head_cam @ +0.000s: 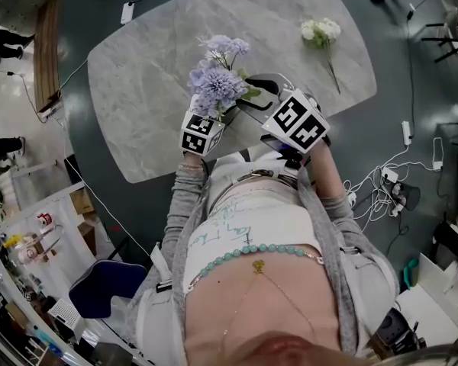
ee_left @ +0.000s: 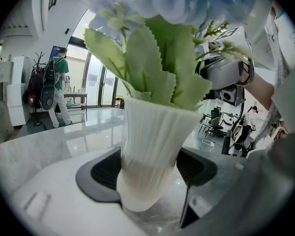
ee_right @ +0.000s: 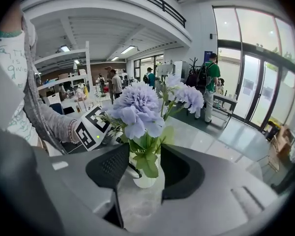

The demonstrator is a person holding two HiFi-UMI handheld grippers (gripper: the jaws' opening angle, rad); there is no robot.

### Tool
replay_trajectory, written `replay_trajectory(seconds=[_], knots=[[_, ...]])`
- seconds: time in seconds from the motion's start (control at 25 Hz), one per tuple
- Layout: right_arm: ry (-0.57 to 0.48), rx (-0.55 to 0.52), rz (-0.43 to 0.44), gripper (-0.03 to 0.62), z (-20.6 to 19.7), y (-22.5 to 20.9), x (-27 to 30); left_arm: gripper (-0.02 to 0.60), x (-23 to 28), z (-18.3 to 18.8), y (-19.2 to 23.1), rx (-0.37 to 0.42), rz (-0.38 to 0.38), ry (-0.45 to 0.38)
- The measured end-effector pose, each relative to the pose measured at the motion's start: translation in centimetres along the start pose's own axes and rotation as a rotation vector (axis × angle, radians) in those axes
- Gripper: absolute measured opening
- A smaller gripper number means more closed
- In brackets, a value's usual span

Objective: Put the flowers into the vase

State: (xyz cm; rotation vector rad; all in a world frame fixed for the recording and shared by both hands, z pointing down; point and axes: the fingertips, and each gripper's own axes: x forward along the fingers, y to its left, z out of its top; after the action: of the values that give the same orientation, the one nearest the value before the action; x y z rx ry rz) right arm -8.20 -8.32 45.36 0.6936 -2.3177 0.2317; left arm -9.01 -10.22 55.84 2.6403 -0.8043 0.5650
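A white ribbed vase (ee_left: 152, 151) stands near the front edge of the marble table (head_cam: 137, 90), and my left gripper (ee_left: 150, 176) is shut on its lower body. Purple flowers (head_cam: 216, 82) with green leaves (ee_left: 157, 73) rise out of it and hide the vase in the head view. My right gripper (ee_right: 140, 168) sits just right of the bunch with its jaws open. In the right gripper view leaves hang in the gap, with the vase (ee_right: 146, 180) just beyond. A white flower (head_cam: 320, 33) on a green stem lies at the table's far right.
Cables and power strips (head_cam: 389, 181) lie on the floor to the right. A blue chair (head_cam: 107, 288) stands at my lower left, with shelving (head_cam: 30, 242) beside it. People stand in the hall behind (ee_right: 209, 82).
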Motion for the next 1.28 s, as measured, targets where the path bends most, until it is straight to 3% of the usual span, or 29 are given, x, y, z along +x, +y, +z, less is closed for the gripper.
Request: replay_trajectory(seconds=[0.28,0.72,1.28], knots=[[-0.044,0.056,-0.004,0.253,-0.1,0.7,-1.3,0.351,-0.1,0.2,-0.1,-0.002,0.002,-0.004],[-0.127,0.164,-0.112,0.232,-1.3,-1.7,-3.4,0.351,0.0,0.2,0.1,-0.006,0.001,-0.018],[-0.116,0.222,-0.154,0.227,-5.5,-10.1,-5.9,0.351,0.2,0.1,0.4,-0.014,0.000,-0.046]])
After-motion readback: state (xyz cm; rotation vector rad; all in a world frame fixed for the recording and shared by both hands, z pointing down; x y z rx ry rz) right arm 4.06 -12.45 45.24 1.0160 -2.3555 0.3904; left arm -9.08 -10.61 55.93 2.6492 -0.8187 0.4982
